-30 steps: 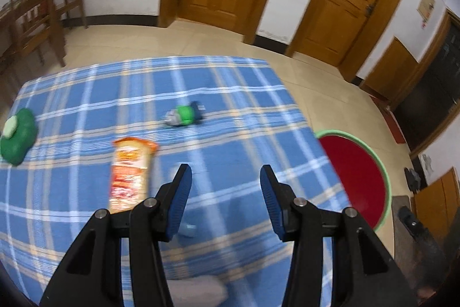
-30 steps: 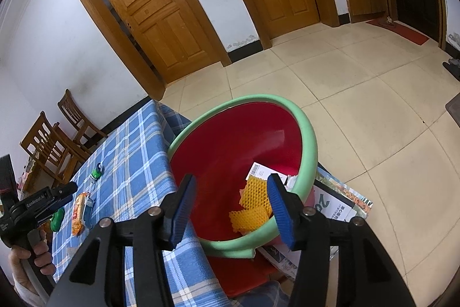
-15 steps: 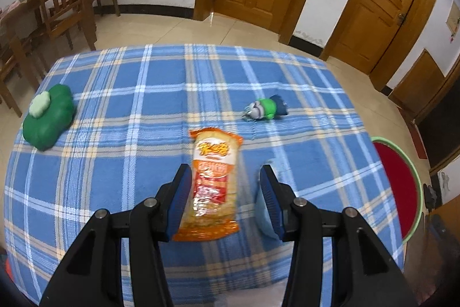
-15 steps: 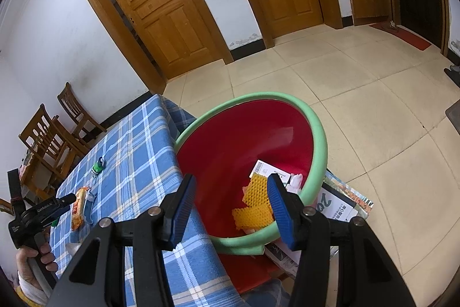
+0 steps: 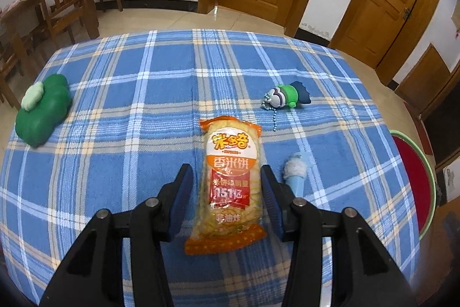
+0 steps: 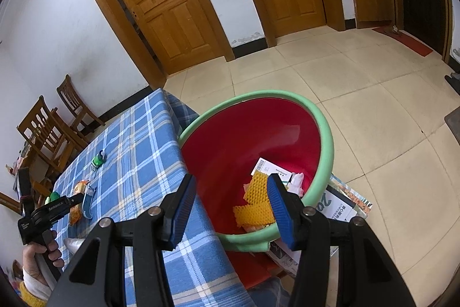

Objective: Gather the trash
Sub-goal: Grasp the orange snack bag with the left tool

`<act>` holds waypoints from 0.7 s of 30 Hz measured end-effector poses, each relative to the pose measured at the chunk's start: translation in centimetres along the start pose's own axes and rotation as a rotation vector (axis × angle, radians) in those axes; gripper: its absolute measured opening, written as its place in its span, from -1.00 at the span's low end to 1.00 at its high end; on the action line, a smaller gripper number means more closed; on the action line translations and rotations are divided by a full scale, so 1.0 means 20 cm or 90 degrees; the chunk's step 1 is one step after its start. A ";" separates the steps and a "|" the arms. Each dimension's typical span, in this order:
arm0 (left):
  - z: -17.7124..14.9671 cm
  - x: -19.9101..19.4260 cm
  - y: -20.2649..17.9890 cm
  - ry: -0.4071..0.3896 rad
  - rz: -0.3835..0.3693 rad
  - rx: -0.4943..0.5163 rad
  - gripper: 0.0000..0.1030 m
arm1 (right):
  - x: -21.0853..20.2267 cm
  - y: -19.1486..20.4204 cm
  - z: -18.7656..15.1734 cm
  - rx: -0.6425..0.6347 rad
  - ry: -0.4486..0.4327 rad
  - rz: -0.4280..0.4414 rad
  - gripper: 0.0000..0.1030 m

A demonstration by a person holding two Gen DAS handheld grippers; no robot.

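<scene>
The snack packet (image 5: pixel 232 186) lies flat on the blue plaid tablecloth (image 5: pixel 115 94), lengthwise between my left gripper's (image 5: pixel 227 196) pads. Its jaws have just been closing around it, right pad at the wrapper's edge, left pad showing a gap (not clamped yet). Just right of the packet is a small blue ice-cream toy (image 5: pixel 296 173); farther back a green keychain figure (image 5: pixel 284 97), far left a green plush (image 5: pixel 43 111). My right gripper (image 6: pixel 230 209) hangs released over the red basin (image 6: pixel 230 146) with a green rim, which holds yellow foam netting (image 6: pixel 254 209) and a labelled paper (image 6: pixel 268 170).
</scene>
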State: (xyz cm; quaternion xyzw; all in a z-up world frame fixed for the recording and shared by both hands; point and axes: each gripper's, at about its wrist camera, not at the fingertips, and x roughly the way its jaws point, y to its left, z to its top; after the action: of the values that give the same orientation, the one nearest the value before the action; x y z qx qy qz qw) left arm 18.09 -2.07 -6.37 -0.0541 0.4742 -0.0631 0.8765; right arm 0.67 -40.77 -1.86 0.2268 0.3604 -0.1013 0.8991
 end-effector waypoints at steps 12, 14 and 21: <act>-0.03 -0.10 0.05 -0.022 -0.016 -0.016 -0.23 | 0.01 0.18 0.02 -0.056 0.001 0.025 0.06; -0.04 -0.14 0.05 -0.036 -0.013 -0.016 -0.23 | 0.01 0.23 0.02 -0.069 0.001 0.035 0.06; -0.10 -0.27 0.15 -0.062 -0.008 -0.059 -0.23 | 0.08 0.44 0.01 -0.112 0.020 0.082 0.06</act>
State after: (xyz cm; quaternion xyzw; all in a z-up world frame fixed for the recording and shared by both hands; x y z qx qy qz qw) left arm 13.65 1.66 -3.45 -0.1003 0.4329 -0.0441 0.8948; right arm 5.01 -33.24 0.12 0.1710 0.3662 -0.0073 0.9147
